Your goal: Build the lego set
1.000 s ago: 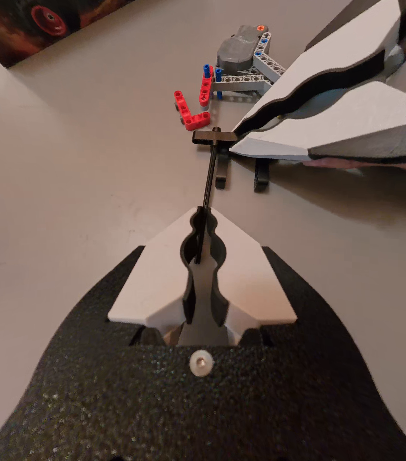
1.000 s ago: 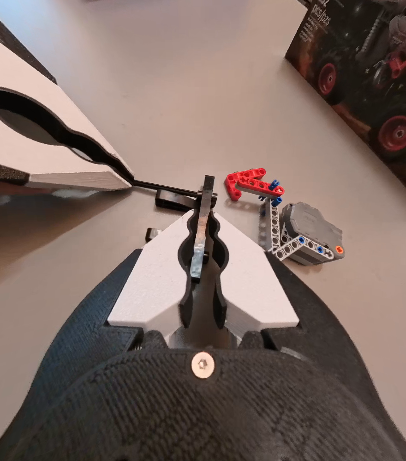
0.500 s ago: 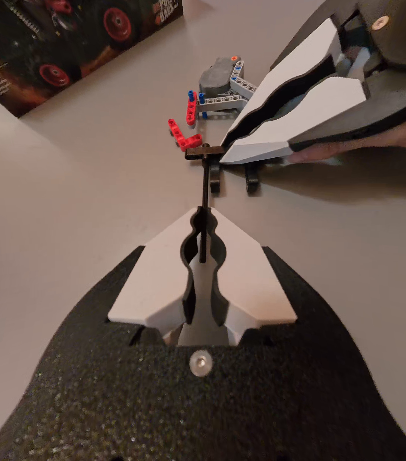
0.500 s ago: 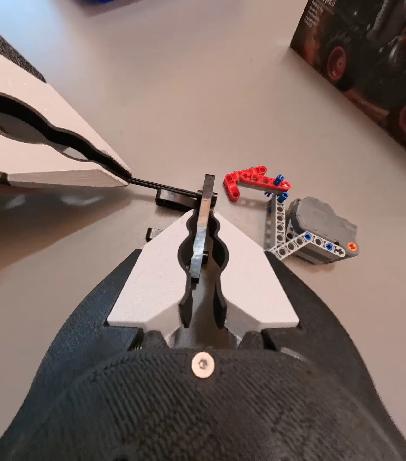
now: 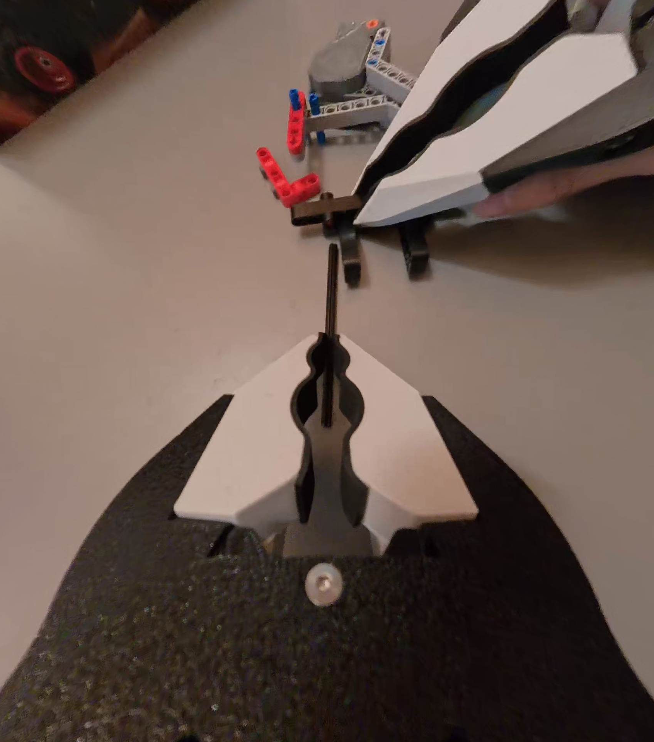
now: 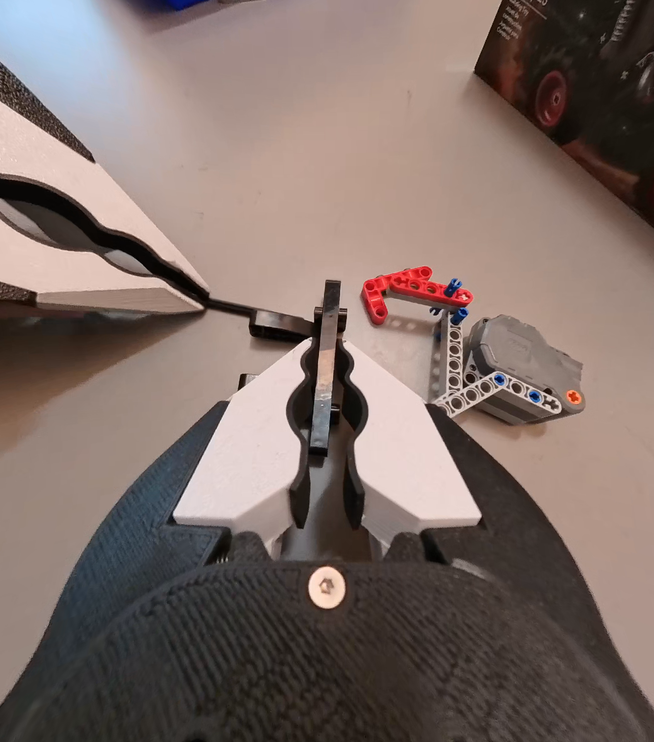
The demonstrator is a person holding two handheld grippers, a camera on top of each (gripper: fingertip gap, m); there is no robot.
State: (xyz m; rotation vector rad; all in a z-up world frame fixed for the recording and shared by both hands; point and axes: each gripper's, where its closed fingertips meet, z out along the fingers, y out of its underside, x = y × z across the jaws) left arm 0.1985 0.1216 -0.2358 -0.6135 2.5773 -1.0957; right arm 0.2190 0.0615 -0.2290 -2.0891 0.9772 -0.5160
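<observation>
the grey worktop [image 6: 317, 160] carries a dark printed box [image 6: 618, 100], shown broadly only in the right wrist view. that view also shows the front of the grey motor assembly [image 6: 518, 369] and the red beams [image 6: 405, 289] beside it. only the left wrist view shows a person's fingers [image 5: 538, 192] under the right claw [image 5: 361, 200], which is level and pinched narrow on a black beam [image 6: 327, 361]. the left claw [image 5: 329, 341], low and level, clamps a thin black axle [image 5: 331, 297], its tip just short of that beam.
</observation>
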